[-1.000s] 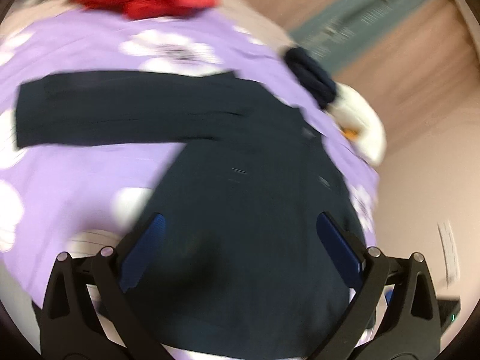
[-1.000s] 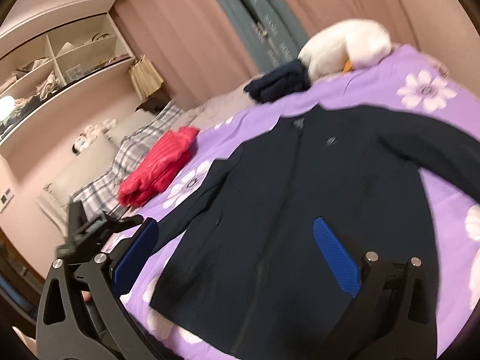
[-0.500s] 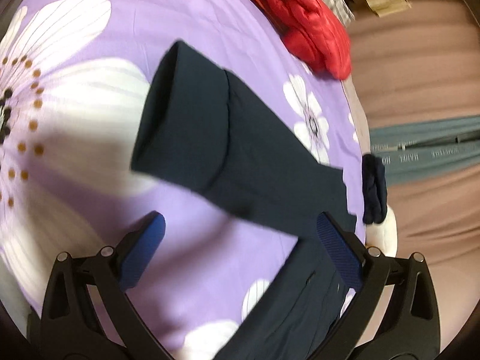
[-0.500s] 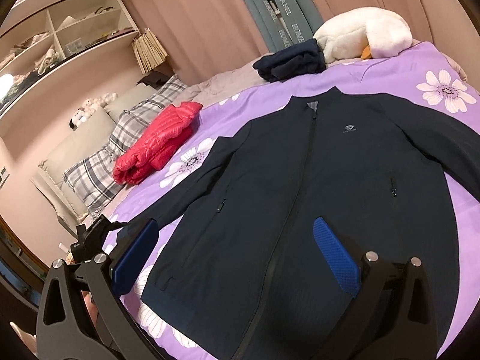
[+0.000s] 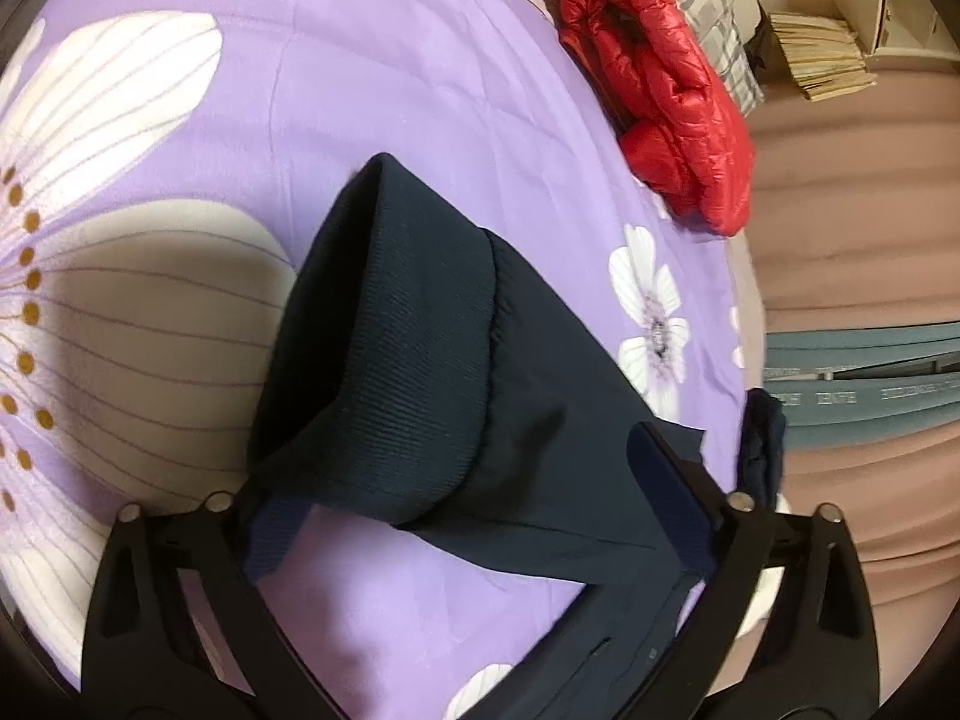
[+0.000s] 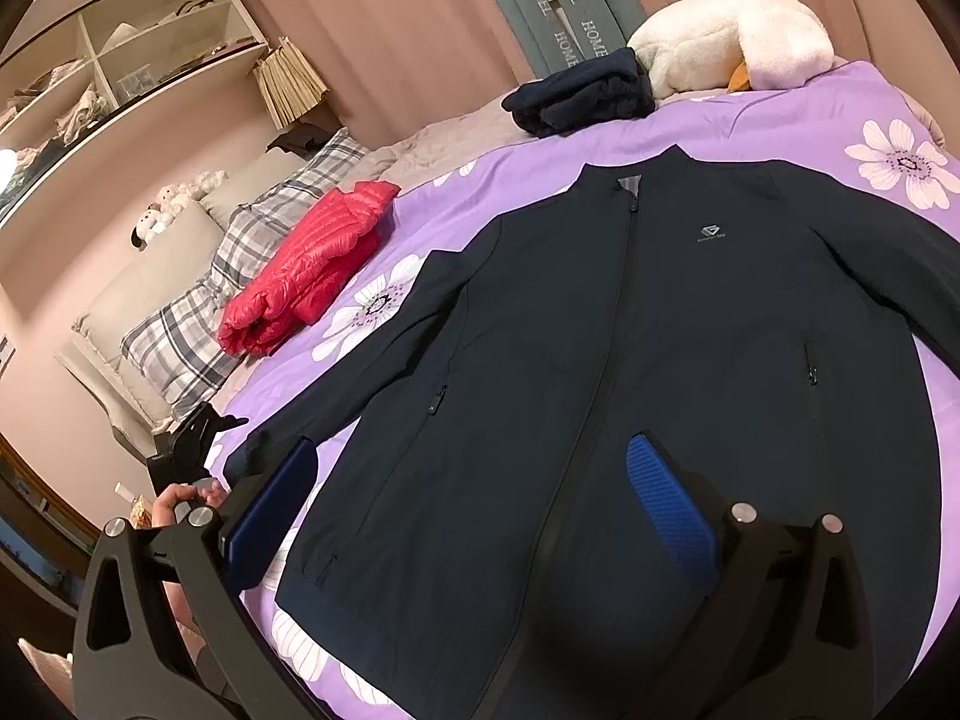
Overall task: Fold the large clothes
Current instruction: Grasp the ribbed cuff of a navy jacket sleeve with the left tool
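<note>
A dark navy zip jacket (image 6: 630, 372) lies flat, front up, on a purple flowered bedspread (image 6: 750, 120). Its ribbed sleeve cuff (image 5: 390, 372) fills the left wrist view. My left gripper (image 5: 474, 516) is open, its blue pads either side of the sleeve just behind the cuff, not closed on it. It also shows in the right wrist view (image 6: 192, 450) at the sleeve's end. My right gripper (image 6: 474, 510) is open and empty above the jacket's lower front.
A folded red puffer jacket (image 6: 312, 264) lies by plaid pillows (image 6: 198, 324). A folded dark garment (image 6: 582, 90) and a white plush toy (image 6: 732, 36) sit at the bed's far end. Shelves (image 6: 120, 72) and curtains stand beyond.
My left gripper has swung from above the jacket body to the sleeve and closed in on the cuff. My right gripper has held nearly still over the jacket.
</note>
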Motion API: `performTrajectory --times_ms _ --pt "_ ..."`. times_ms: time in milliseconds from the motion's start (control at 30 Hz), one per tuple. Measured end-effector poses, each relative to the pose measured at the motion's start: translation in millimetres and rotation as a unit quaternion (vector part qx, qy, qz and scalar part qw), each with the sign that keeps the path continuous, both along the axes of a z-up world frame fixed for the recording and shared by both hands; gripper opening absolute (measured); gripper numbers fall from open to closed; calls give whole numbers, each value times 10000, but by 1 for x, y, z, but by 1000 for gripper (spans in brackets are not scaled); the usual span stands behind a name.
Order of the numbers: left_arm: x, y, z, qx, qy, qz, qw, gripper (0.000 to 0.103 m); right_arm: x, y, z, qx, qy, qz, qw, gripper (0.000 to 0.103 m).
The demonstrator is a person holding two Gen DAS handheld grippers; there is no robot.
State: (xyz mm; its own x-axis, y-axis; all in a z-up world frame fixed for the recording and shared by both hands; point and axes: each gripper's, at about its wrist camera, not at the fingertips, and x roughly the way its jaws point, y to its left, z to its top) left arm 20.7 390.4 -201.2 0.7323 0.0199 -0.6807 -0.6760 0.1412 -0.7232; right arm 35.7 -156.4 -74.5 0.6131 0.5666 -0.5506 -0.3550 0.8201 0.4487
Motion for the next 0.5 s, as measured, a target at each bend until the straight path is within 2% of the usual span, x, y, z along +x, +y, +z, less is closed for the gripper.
performTrajectory --times_ms 33,100,167,267,367,400,500 --pt "0 -1 1 43 98 9 9999 86 -1 0 0 -20 -10 -4 10000 102" --pt "-3 1 1 106 290 44 9995 62 -3 -2 1 -67 -34 -28 10000 102" --pt "-6 4 -3 61 331 59 9994 50 -4 -5 1 -90 -25 -56 9999 102" --pt "-11 7 -5 20 290 17 9996 46 -2 -7 1 -80 27 -99 9999 102" --pt "-9 7 -2 71 268 -139 9995 34 -2 -11 -1 -38 86 -138 9999 102" --pt "-9 6 0 106 260 -183 9994 28 -2 -12 -1 -34 98 -143 9998 102" --pt "-5 3 12 353 214 -322 9986 22 -2 -15 -1 -48 69 -154 9998 102"
